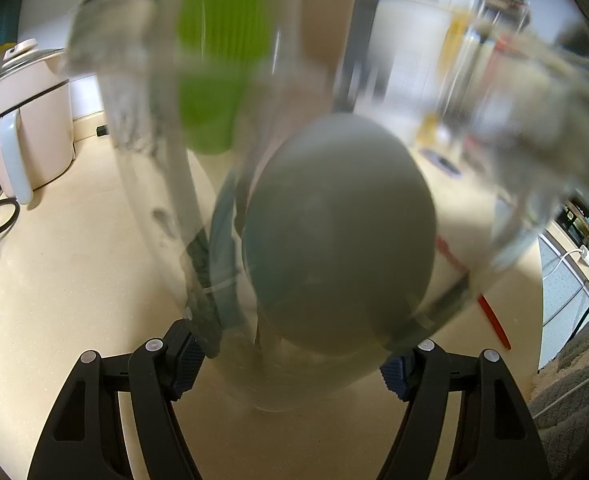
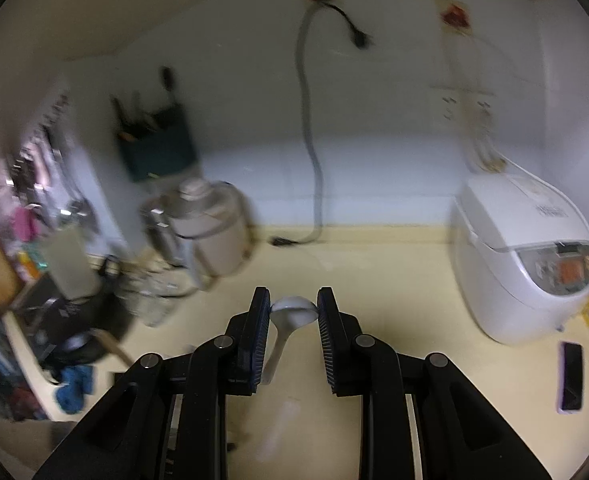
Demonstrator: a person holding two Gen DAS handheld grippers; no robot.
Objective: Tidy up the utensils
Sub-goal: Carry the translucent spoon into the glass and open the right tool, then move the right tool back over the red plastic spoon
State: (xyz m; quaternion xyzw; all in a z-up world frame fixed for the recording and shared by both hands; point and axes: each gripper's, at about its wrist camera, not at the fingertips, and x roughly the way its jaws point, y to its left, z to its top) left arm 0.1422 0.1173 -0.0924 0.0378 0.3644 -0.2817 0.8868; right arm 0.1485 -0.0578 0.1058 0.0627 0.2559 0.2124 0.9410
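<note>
In the left wrist view my left gripper (image 1: 290, 364) is shut on the base of a clear glass container (image 1: 166, 216), lifted above the beige counter. Inside it are a grey-green ladle head (image 1: 334, 240), a green ribbed utensil (image 1: 218, 60) and a tan wooden utensil (image 1: 324, 20). In the right wrist view my right gripper (image 2: 293, 312) is shut on the bowl of a white spoon (image 2: 292, 310), whose handle hangs down toward the left finger. The spoon is held above the counter.
A pale pink electric kettle (image 1: 26, 120) stands at the left of the counter, also seen in the right wrist view (image 2: 210, 232). A white rice cooker (image 2: 526, 256) stands at the right. A dark phone (image 2: 570, 376) lies near it. A knife block (image 2: 154, 140) hangs on the wall.
</note>
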